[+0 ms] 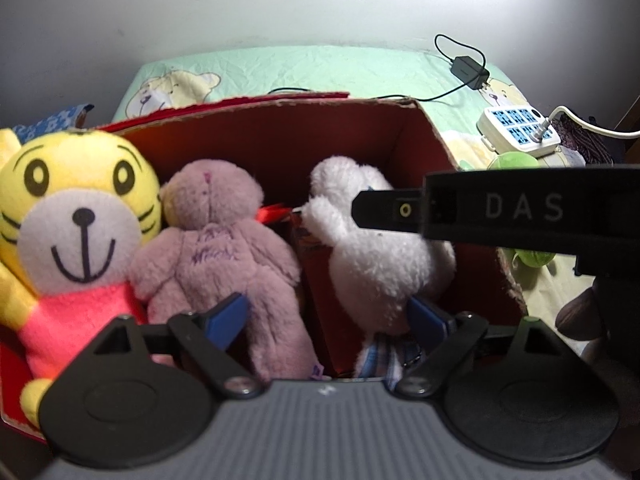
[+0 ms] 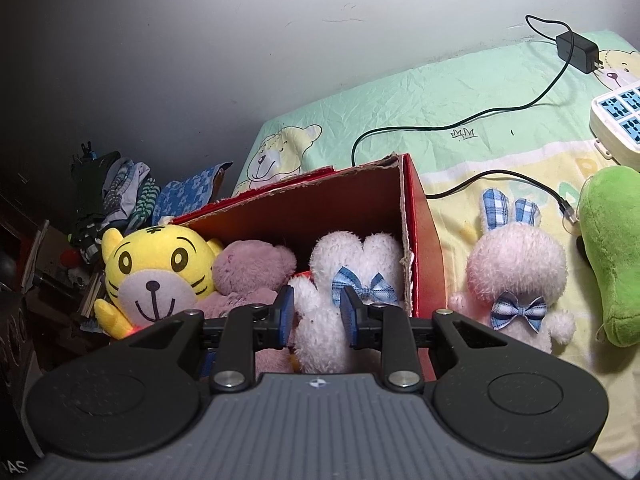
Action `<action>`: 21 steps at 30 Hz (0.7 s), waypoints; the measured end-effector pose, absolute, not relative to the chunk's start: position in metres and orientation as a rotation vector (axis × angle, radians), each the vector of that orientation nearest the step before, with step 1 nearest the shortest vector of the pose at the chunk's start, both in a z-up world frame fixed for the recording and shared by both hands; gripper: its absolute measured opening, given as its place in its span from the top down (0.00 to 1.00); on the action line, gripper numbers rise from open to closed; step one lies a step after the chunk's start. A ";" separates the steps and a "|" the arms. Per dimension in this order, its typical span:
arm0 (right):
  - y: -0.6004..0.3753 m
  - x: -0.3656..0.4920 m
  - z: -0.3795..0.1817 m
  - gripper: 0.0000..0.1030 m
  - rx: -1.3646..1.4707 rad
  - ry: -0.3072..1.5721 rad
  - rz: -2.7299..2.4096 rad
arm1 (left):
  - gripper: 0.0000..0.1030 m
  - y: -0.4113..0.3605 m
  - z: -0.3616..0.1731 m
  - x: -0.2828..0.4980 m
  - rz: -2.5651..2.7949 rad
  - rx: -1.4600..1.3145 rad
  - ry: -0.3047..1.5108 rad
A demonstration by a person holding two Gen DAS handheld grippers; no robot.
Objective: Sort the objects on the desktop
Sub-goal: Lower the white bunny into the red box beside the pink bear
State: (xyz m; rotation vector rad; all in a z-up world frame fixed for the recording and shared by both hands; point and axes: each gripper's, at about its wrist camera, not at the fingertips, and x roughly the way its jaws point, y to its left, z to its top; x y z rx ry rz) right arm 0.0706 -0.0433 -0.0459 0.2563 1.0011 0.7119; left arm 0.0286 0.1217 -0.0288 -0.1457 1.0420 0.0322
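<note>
A red cardboard box (image 1: pixel 436 136) (image 2: pixel 424 240) holds a yellow tiger plush (image 1: pixel 76 216) (image 2: pixel 156 276), a mauve bear plush (image 1: pixel 224 252) (image 2: pixel 248 272) and a white bunny plush (image 1: pixel 380 256) (image 2: pixel 344 300) with a blue bow. My left gripper (image 1: pixel 328 316) is open above the box, one finger by the bear and one by the bunny. My right gripper (image 2: pixel 315 316) is closed on the white bunny's arm inside the box; its finger also shows in the left wrist view (image 1: pixel 384 210). A pink bunny plush (image 2: pixel 516 280) and a green plush (image 2: pixel 612 252) (image 1: pixel 516 160) lie on the sheet right of the box.
A white power strip (image 1: pixel 520 130) (image 2: pixel 616 120), a black adapter (image 1: pixel 470 73) (image 2: pixel 576 51) and its cable (image 2: pixel 440 128) lie on the green and yellow bear-print sheet (image 2: pixel 440 92) behind the box. Clothes and clutter (image 2: pixel 120 200) are piled left of the bed by the wall.
</note>
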 end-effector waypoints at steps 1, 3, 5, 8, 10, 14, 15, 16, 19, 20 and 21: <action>-0.044 0.070 -0.046 0.74 0.257 1.001 0.712 | 0.13 0.121 -0.029 0.029 0.036 -0.138 1.044; -0.045 0.071 -0.046 0.74 0.263 1.004 0.713 | 0.12 0.119 -0.029 0.029 0.042 -0.127 1.047; -0.047 0.071 -0.047 0.75 0.272 1.006 0.711 | 0.12 0.119 -0.029 0.028 0.048 -0.122 1.049; -0.050 0.071 -0.048 0.76 0.285 1.004 0.708 | 0.10 0.119 -0.029 0.028 0.059 -0.123 1.052; -0.050 0.070 -0.047 0.77 0.282 1.001 0.707 | 0.08 0.120 -0.028 0.027 0.073 -0.119 1.051; -0.051 0.068 -0.048 0.79 0.275 0.990 0.702 | 0.06 0.120 -0.028 0.026 0.096 -0.109 1.049; -0.051 0.068 -0.048 0.79 0.278 0.987 0.701 | 0.06 0.121 -0.028 0.026 0.099 -0.110 1.048; -0.052 0.067 -0.049 0.80 0.280 0.980 0.700 | 0.06 0.121 -0.028 0.025 0.103 -0.108 1.048; -0.051 0.065 -0.049 0.81 0.266 0.965 0.700 | 0.06 0.121 -0.027 0.023 0.113 -0.099 1.045; -0.051 0.065 -0.049 0.81 0.264 0.962 0.699 | 0.06 0.120 -0.026 0.022 0.114 -0.096 1.044; -0.050 0.065 -0.049 0.81 0.263 0.961 0.698 | 0.06 0.120 -0.026 0.022 0.116 -0.093 1.043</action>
